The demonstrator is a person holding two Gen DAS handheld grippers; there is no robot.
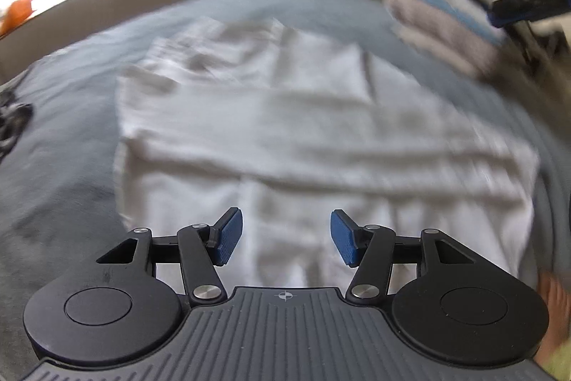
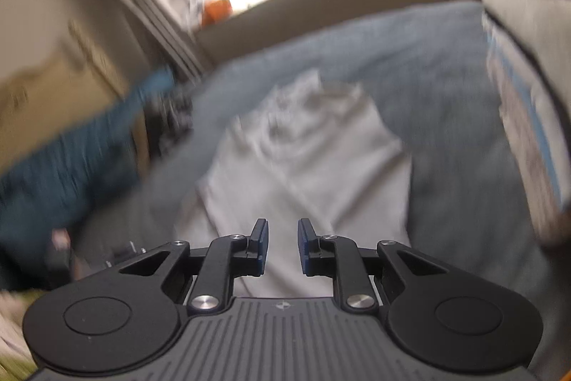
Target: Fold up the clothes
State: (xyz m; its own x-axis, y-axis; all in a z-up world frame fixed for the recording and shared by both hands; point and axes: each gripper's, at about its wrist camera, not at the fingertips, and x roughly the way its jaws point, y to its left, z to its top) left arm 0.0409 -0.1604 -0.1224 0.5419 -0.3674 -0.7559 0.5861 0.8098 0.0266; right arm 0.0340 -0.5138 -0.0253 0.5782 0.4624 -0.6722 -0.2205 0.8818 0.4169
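Your left gripper (image 1: 286,237) gapes wide and your right gripper (image 2: 282,247) stands narrowly parted, both empty above the partly folded white garment (image 1: 303,131); stage undetermined.

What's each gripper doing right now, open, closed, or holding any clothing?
Left gripper: open, holding nothing, above the white garment.
Right gripper: open with a narrower gap, holding nothing.

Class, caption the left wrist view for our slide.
Open left gripper above a white garment spread on a grey-blue blanket.
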